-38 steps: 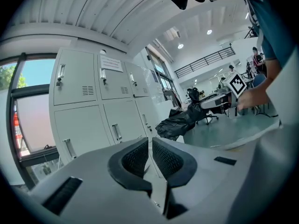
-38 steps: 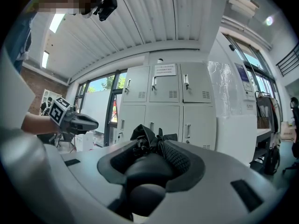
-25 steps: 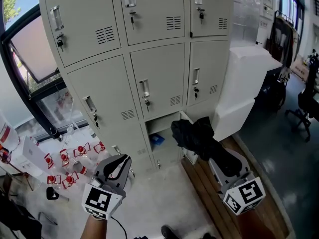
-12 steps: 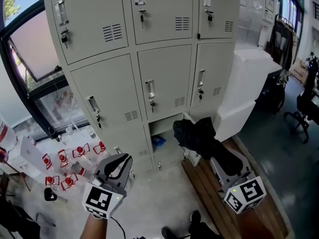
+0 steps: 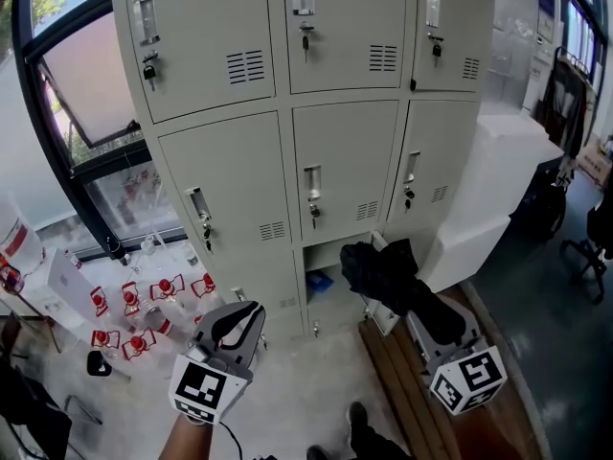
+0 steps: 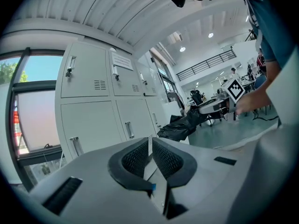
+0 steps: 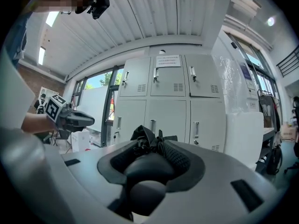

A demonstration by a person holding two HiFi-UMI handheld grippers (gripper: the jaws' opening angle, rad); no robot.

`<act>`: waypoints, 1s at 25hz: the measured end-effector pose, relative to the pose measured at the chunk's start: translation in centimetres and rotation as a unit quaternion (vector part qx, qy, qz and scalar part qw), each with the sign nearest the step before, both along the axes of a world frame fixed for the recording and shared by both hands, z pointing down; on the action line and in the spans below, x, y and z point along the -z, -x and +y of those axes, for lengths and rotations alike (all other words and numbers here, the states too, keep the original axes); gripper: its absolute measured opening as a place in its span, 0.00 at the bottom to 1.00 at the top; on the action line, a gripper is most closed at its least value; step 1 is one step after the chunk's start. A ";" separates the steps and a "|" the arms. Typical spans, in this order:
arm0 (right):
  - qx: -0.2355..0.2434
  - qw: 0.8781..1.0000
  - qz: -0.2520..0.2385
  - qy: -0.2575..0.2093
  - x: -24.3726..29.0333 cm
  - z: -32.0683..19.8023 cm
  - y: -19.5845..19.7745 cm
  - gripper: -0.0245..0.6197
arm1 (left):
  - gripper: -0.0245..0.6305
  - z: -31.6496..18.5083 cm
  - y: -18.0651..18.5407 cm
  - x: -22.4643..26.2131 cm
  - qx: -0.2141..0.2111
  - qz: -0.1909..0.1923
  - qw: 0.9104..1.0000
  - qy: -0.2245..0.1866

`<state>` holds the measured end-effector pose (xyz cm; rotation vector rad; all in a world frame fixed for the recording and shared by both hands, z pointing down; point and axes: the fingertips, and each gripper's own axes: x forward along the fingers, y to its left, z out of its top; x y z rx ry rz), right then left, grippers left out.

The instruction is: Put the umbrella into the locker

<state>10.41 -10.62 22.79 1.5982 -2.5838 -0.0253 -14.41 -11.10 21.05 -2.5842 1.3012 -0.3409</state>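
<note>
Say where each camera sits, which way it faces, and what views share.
Head view: on the head, steeply down at the grey metal locker bank; shows left gripper, right gripper gripping black folded umbrella.
Left gripper view: on that gripper, toward the locker bank; shows its jaws, a forearm.
Right gripper view: on that gripper, toward the locker bank; jaws clamp the umbrella.
All three share locker bank and umbrella.

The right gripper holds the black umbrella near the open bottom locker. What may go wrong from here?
1. The umbrella in the right gripper is loosely bunched, and its fabric hangs close to the open door; it may snag there.
2. A blue item lies in the open compartment; the umbrella may push it or not fit fully.
</note>
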 end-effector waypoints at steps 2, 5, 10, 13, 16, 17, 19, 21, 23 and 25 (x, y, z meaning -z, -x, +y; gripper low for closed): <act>0.003 1.000 -0.001 0.003 -0.1 -0.9 0.0 0.32 | 0.10 -0.5 0.0 0.1 0.005 -0.002 1.000 0.001; 0.009 1.000 0.002 0.008 -0.6 -2.3 0.1 0.32 | 0.10 -1.3 0.1 -0.1 0.012 -0.001 1.000 0.002; 0.017 1.000 0.007 0.014 -1.5 -4.3 0.1 0.32 | 0.10 -2.7 0.3 -0.8 0.025 0.002 1.000 0.009; 0.018 1.000 0.007 0.020 -2.2 -5.5 0.1 0.32 | 0.10 -3.5 0.6 -1.4 0.032 0.000 0.999 0.015; 0.017 0.999 0.006 0.028 -3.2 -6.8 0.1 0.32 | 0.10 -4.4 0.7 -1.8 0.035 0.003 0.999 0.017; 0.018 0.999 0.007 0.031 -3.6 -7.2 0.1 0.32 | 0.10 -4.7 0.8 -2.0 0.037 0.004 0.999 0.019; 0.019 0.999 0.008 0.036 -4.4 -8.0 0.2 0.32 | 0.10 -5.2 1.0 -2.7 0.043 0.006 0.999 0.026; 0.020 0.999 0.008 0.042 -5.3 -9.0 0.3 0.32 | 0.10 -5.9 1.2 -3.5 0.047 0.006 0.998 0.033; 0.020 0.999 0.009 0.047 -6.2 -10.1 0.5 0.32 | 0.10 -6.6 1.4 -4.3 0.052 0.007 0.998 0.039; 0.021 0.998 0.008 0.052 -7.3 -11.2 0.6 0.32 | 0.10 -7.3 1.6 -5.2 0.057 0.009 0.997 0.046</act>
